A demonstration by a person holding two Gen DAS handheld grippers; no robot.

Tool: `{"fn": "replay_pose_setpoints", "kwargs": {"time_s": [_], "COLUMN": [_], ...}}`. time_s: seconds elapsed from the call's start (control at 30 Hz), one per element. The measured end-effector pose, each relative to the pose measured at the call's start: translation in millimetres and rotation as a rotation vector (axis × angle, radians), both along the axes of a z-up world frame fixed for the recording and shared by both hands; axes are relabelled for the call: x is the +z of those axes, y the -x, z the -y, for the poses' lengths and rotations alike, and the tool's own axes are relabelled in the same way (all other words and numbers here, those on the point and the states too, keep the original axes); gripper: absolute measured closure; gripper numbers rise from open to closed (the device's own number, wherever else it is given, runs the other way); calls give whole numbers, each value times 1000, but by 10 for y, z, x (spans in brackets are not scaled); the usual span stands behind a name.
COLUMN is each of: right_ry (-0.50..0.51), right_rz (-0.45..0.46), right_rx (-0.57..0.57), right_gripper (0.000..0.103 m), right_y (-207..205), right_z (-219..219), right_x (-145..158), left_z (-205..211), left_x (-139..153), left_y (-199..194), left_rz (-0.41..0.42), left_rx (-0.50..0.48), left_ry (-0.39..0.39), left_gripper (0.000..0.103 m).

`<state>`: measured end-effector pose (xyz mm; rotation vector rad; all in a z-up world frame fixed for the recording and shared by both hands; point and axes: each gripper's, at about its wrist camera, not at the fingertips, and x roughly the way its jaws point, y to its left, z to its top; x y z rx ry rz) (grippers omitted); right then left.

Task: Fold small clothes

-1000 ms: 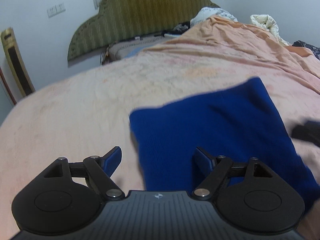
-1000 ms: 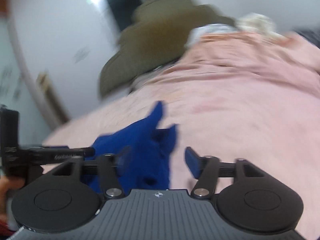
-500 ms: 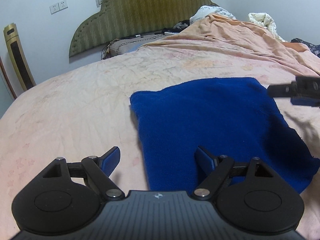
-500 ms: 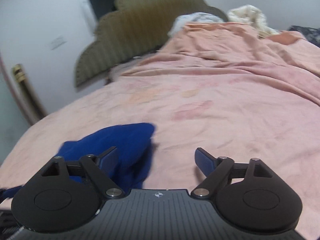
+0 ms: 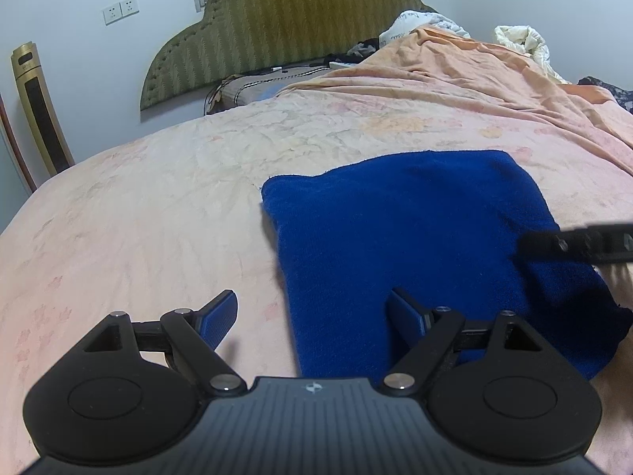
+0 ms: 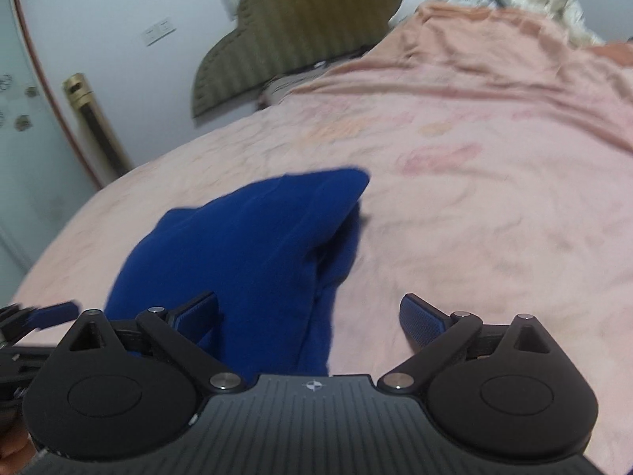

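- Centre right of the left wrist frame: folded dark blue knitted garment (image 5: 411, 237) lies flat on the pink floral bedspread (image 5: 158, 217).
- Left gripper (image 5: 312, 310): fingers spread wide, holding nothing; its right-hand pad sits over the garment's near edge, contact not determinable.
- Right gripper (image 6: 308, 316): fingers spread wide, empty, straddling the garment's right edge (image 6: 245, 245); view blurred.
- Upper centre: olive padded scalloped headboard (image 5: 277, 27); peach rumpled blanket (image 5: 494, 71) at upper right.
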<state>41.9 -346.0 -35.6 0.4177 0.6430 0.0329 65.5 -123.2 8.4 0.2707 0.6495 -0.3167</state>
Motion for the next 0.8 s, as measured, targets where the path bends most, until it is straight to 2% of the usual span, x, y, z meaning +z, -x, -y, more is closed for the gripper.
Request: {"fn": "replay_pose_setpoints", "kwargs": {"time_s": [0.1,0.17,0.3,0.4,0.43,0.5,0.57,0.6,0.67,0.7,0.73,0.77,0.8], "right_ry": [-33,-55,-86,-83,-88,-134,-148,-151,-230,-276,-310,-334,-378], "right_rz": [-9,-4,10,23,20,15,15,15,20,20,13,-1,-2], "right_rx": [28,65,163,174,176,203,224,222,204,187,159,125,107], "right_gripper": [3,3,8,19,30,41,42,42,45,57,77,80,80], "right_y": [125,235,498,583,580,566,573,582,602,609,613,616,626], "right_z": [41,60,63,-5,-41,-113,-205,-236,-201,-158,-118,-78,-33], "right_x": [-37,-49,-75,-68,-60,-57,-58,-60,-93,-120,-156,-201,-251], "left_z": [-133,-292,-577,-579,-556,-521,-535,-555,-626,-660,-683,-694,-688], "left_x": [34,28,-78,-116,-110,-90,-87,-96,-147,-184,-226,-248,-252], "left_y": [35,57,89,149,178,231,268,266,241,226,213,219,231], "left_rz": [10,7,-76,-94,-85,-71,-81,-109,-204,-248,-280,-272,-246], "left_rx": [4,1,-34,-27,-30,-39,-53,-60,-81,-86,-85,-82,-81], "left_ry": [26,53,133,146,138,125,139,167,272,327,377,397,388], "left_gripper": [19,12,10,10,10,10,10,10,10,11,18,25,50]}}
